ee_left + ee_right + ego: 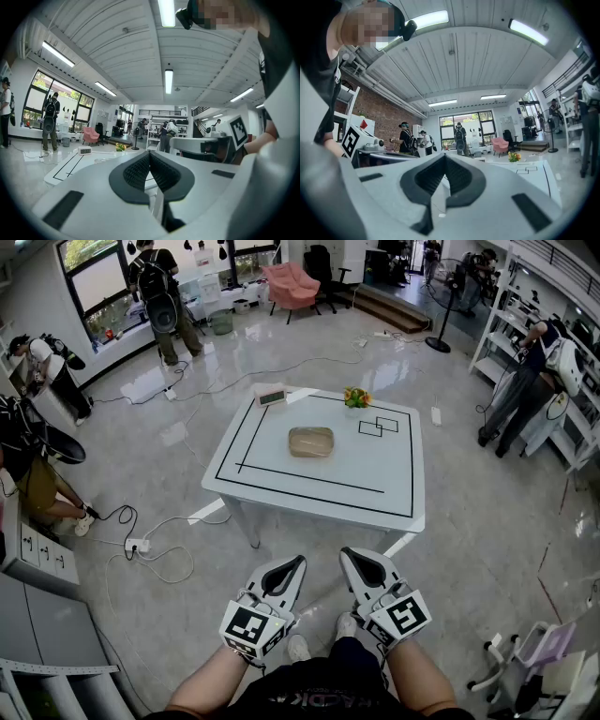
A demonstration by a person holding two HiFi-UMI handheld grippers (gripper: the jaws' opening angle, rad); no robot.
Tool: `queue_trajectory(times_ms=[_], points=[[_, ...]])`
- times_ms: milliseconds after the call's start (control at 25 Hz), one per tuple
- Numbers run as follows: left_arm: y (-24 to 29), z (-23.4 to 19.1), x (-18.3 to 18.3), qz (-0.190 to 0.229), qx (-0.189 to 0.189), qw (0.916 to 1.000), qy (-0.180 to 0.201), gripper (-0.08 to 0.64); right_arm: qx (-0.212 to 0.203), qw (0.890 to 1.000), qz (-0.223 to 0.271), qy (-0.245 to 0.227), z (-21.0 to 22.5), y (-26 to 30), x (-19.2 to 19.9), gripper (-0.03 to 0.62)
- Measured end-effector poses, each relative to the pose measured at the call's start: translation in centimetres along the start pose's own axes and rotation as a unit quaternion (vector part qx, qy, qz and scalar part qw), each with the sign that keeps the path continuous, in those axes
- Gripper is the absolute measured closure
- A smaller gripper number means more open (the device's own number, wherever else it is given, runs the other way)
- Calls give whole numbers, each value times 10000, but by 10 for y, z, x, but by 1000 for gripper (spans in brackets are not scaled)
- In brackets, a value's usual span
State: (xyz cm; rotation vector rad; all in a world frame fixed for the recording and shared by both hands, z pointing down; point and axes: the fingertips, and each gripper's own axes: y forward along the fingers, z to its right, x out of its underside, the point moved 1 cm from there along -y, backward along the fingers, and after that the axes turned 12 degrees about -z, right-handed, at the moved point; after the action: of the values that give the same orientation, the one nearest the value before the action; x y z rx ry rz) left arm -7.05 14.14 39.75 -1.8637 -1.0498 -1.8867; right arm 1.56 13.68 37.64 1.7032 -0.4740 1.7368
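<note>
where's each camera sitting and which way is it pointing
Head view: on the person's head, steeply down at the white table; forearms, left gripper and right gripper show.
Left gripper view: on that gripper, forward along its shut jaws over the table; right gripper's cube shows.
Right gripper view: likewise, toward the windows; left gripper's cube shows.
Shared: all three see the flowers.

Left gripper point(298, 562): we are noting a white tapering shell, black-lined inside.
Right gripper point(345, 554): we are noting the same white-and-black build.
Marker cubes point(251, 629): we are logging white faces bearing black square markers.
Pads point(140, 169): we are logging black ribbed rubber.
Top point(323, 697): we are wearing black, pale lettering, forearms uncovered.
Shoes point(298, 649): we are wearing white.
</note>
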Motion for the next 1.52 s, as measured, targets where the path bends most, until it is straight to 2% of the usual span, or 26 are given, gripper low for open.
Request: queue_trajectory(times_ms=[360,520,640,840,1240,1320,1520], points=[[34,6,-16,137,-154,9997,-96,552,-192,9998,-11,104,42,-2,-5,591],[57,10,-21,157,-214,9995,-149,485,-287,9995,51,147,72,-2,-7,589],[75,18,-24,153,-221,9995,-136,439,-409,9989,84,199,94,-3,-8,556],[105,31,-31,204,-144,9996,-99,302,-563,9975,106,404,134,2,-10,405],[143,50,-40,136,-341,9993,-9,244,-874,9957,50,318,182,10,-12,377],[148,48,-40,128,-360,9993,-15,235,-926,9952,42,318,185,15,-12,347],[161,33,-46,152,-312,9994,46,227,-905,9953,33,342,196,31,-13,344]])
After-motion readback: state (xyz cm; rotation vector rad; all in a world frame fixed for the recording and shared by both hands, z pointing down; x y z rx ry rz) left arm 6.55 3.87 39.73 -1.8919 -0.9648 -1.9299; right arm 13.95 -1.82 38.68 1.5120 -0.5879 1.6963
